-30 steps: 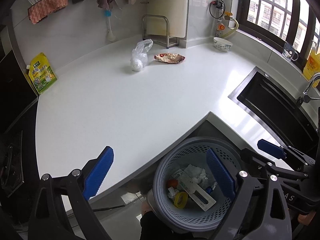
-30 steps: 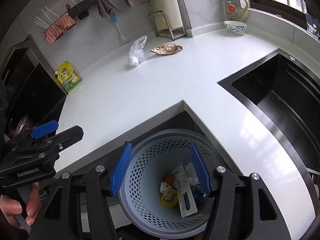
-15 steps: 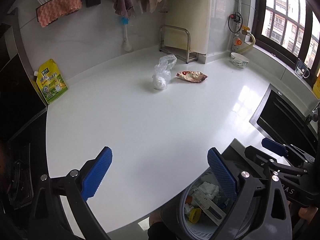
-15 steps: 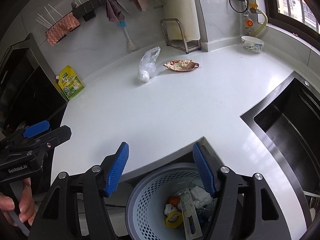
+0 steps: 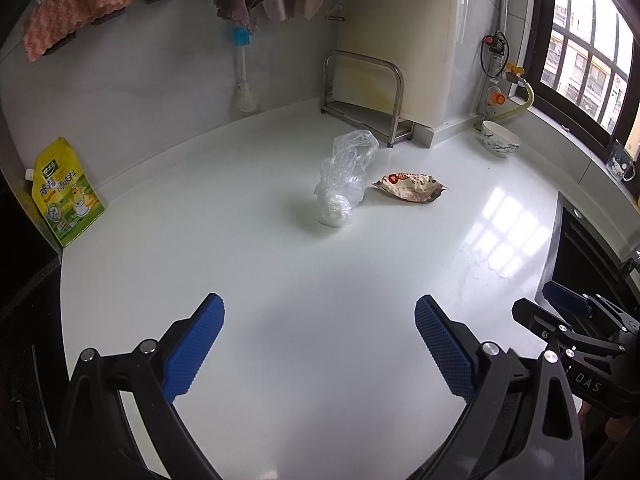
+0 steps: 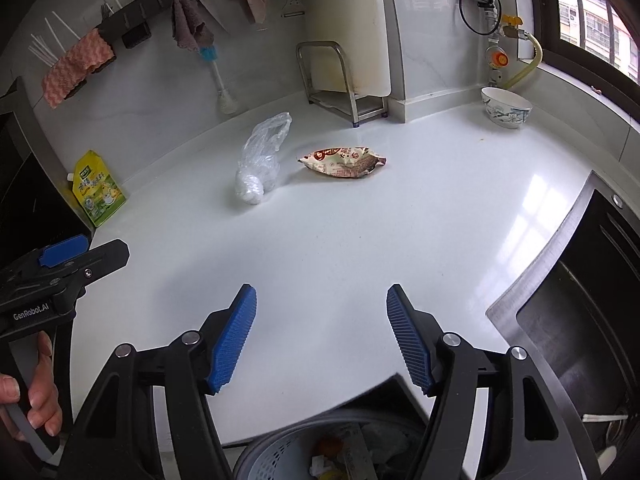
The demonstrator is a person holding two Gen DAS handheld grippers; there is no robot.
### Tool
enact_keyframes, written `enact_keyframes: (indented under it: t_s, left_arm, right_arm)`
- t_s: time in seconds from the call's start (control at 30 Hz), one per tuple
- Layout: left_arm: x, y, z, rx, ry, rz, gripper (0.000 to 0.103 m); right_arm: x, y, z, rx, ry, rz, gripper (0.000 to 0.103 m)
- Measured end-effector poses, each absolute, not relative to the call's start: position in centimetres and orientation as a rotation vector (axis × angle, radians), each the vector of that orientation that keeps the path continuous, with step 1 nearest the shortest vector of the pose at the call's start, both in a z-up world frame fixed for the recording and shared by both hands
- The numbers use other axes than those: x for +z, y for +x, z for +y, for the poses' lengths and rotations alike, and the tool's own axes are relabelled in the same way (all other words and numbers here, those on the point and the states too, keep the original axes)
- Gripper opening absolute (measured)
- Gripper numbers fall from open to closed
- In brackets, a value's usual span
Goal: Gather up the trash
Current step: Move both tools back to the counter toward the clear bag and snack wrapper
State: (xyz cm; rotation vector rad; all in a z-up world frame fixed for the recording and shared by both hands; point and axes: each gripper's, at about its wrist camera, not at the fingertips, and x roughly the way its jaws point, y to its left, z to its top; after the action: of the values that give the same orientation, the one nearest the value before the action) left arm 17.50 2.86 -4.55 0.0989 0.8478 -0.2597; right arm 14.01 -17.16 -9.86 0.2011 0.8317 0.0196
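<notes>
A clear plastic bag [image 5: 345, 176] lies crumpled just above the centre of the left view, its knotted lower end holding a white lump, its loose top rising toward the upper right. Just right of it, apart, a flattened snack wrapper [image 5: 410, 187], red-brown and cream with print, lies flat. In the right view, the bin [image 6: 320, 446], a pale perforated basket with scraps inside, shows at the bottom edge.

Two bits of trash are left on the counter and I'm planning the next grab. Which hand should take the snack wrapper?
Right, probably. The right gripper is open and empty, with the snack wrapper nearly straight ahead. From the left gripper, the plastic bag is more in line.
</notes>
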Motion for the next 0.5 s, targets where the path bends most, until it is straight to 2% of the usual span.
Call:
enact_keyframes:
  t_s: [0.5]
  left_arm:
    - [-8.1,27.7,-0.4,-0.285,0.124,0.872,0.094]
  right_arm:
    - [-11.2,23.8,-20.4,0.047,0.138,0.828,0.066]
